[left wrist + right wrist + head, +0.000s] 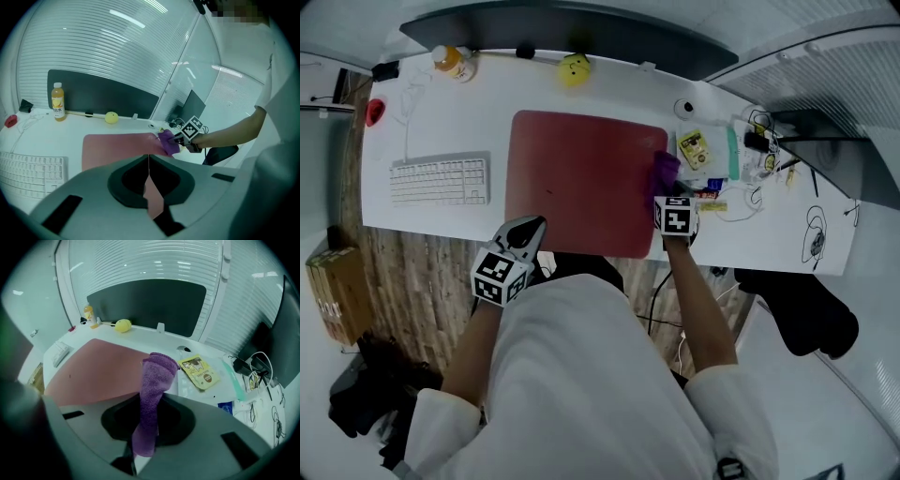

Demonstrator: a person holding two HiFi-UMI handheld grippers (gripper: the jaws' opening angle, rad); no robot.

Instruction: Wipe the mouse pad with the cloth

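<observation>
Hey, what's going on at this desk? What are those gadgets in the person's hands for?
A person at a white desk has a handheld gripper in each hand. The right gripper has its fingers shut on a purple cloth, held at the right edge of the red mouse pad, apparently to wipe it. The left gripper is shut and empty, hovering by the pad's near-left corner. A keyboard sits to the pad's left.

Open mouse pad [581,183] between keyboard [441,181] and packet [693,148]

Ahead of my left claw [148,159] a white desk [70,129] ends at a dark panel [103,96]. Beyond it rise slatted blinds [93,42]; wood floor [412,272] lies below.
</observation>
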